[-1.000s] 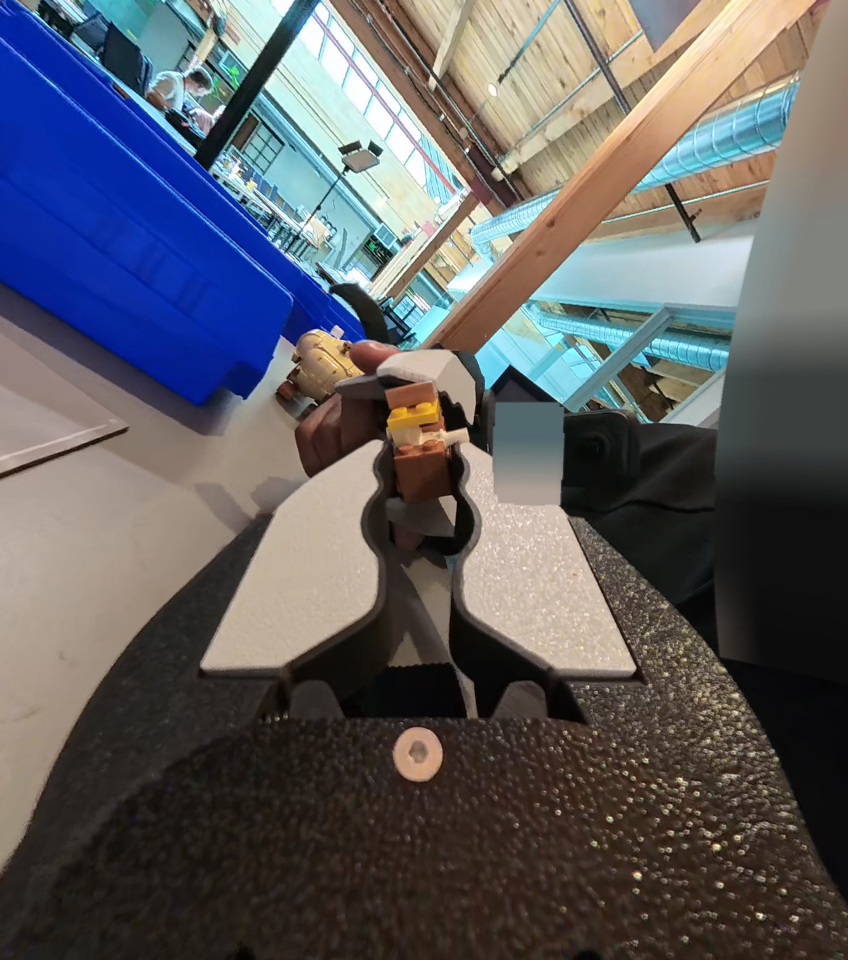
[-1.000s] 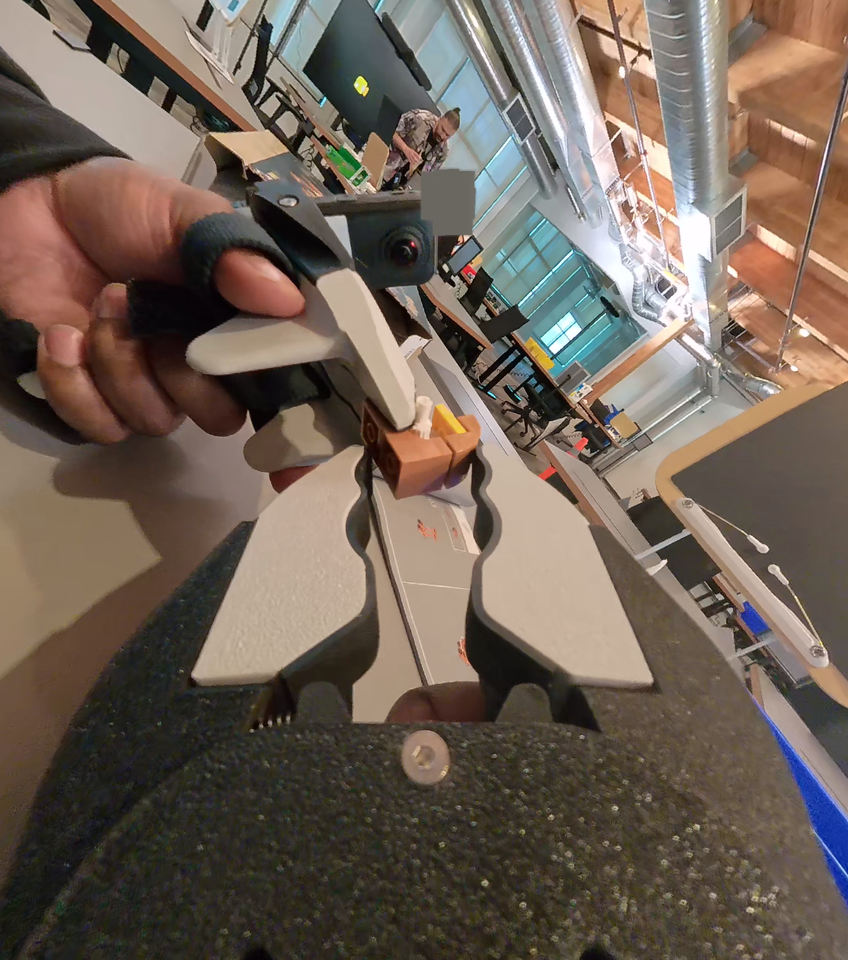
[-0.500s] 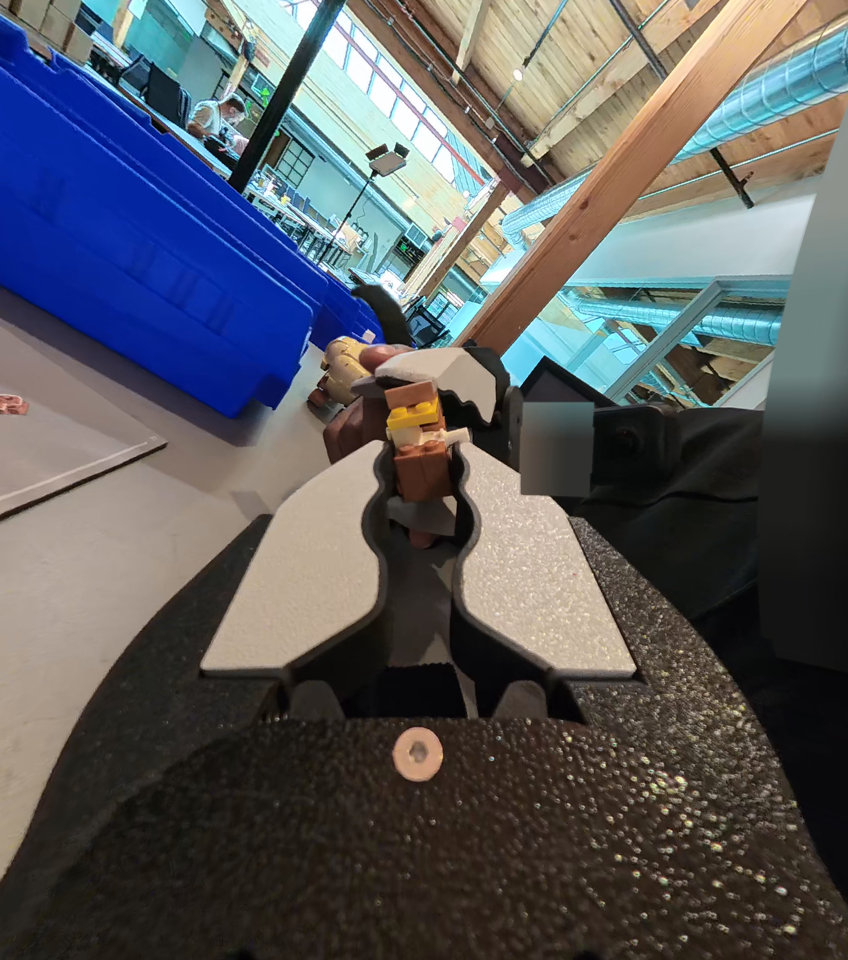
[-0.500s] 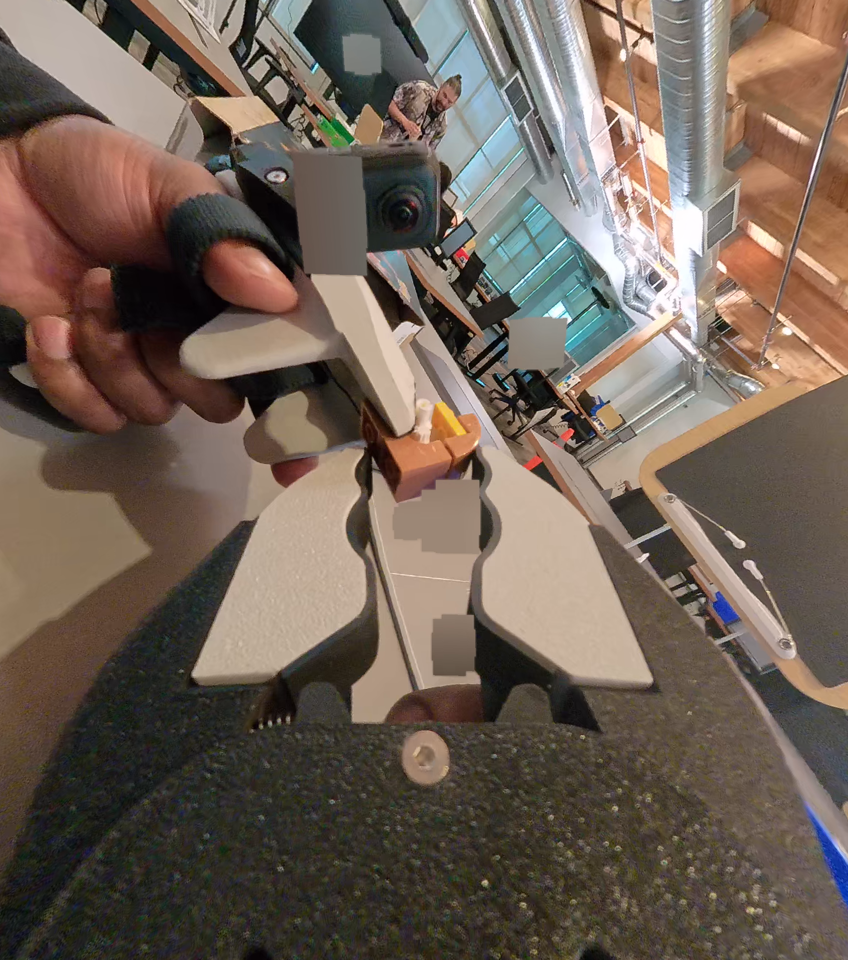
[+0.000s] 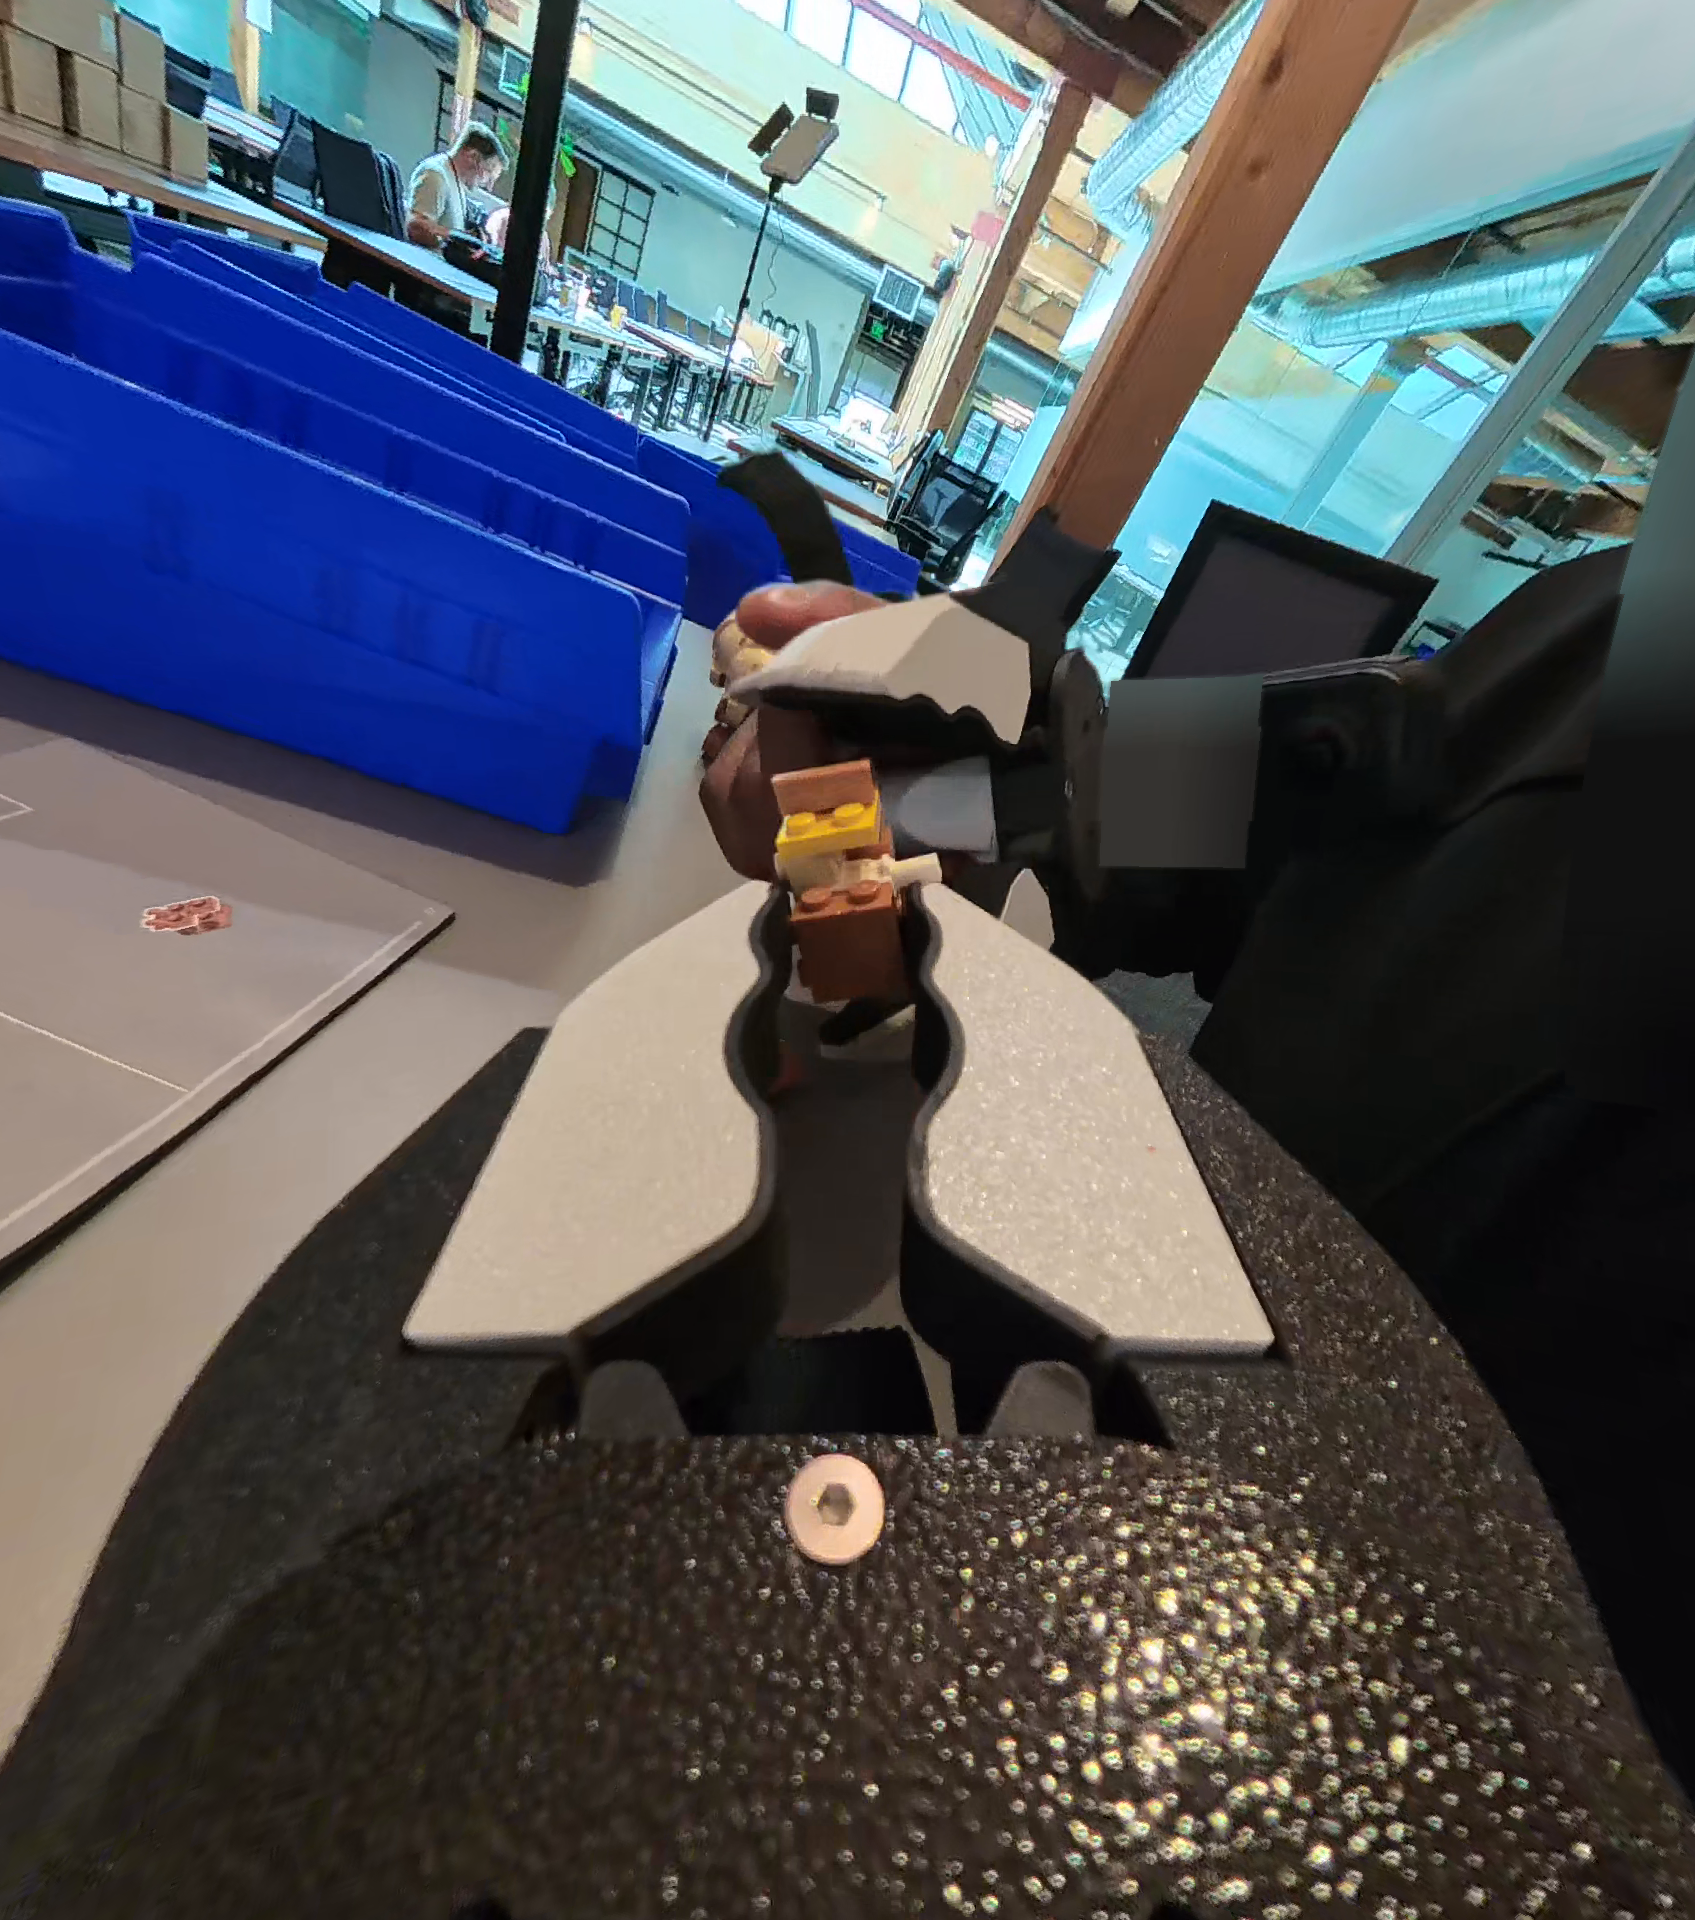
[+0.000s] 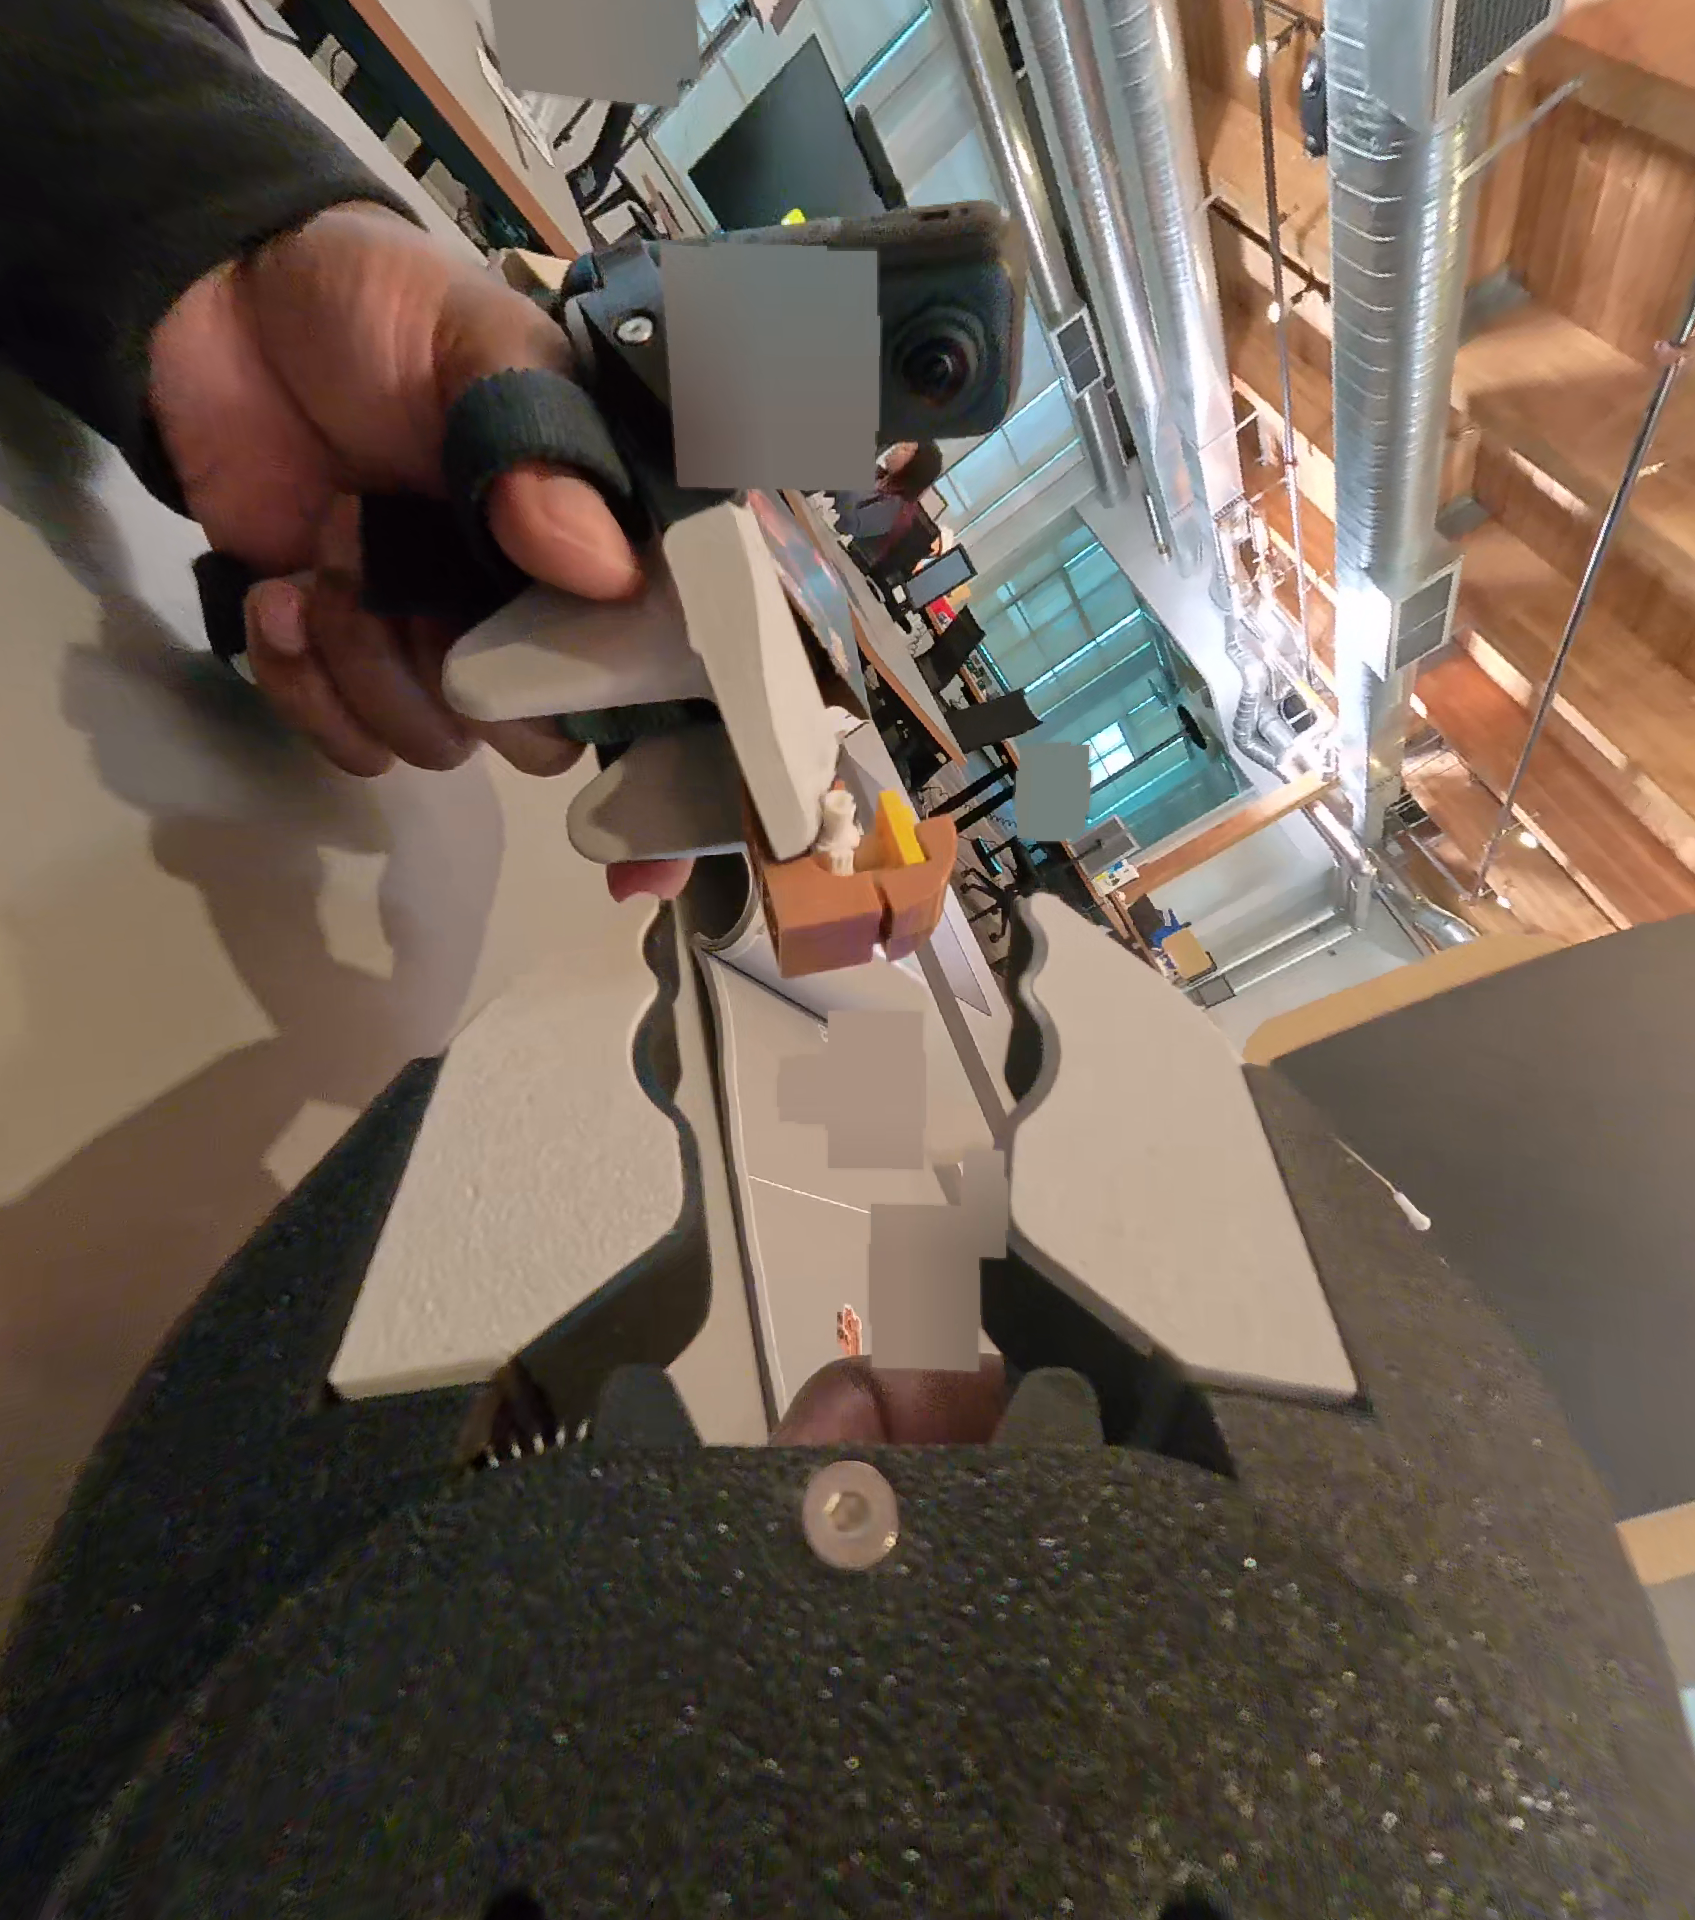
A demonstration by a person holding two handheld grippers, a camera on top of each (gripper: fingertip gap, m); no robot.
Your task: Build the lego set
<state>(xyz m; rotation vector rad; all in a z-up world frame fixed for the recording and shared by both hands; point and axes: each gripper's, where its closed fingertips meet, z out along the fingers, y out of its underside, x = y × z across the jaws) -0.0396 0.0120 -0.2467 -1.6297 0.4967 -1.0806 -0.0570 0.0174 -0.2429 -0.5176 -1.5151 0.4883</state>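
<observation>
Brick stack, brown with a yellow plate and a white peg, sits clamped at the fingertips of the left gripper in the left wrist view; both pads press its brown lower block and the jaws stand narrow. Beyond it the right gripper has its fingers spread, one above the stack's top. Blue bins and a grey mat lie to the left on the table. In the right wrist view the right gripper is wide open and bare, the stack between its tips touching neither pad, pinched from above by the left gripper's fingers, which a hand holds.
</observation>
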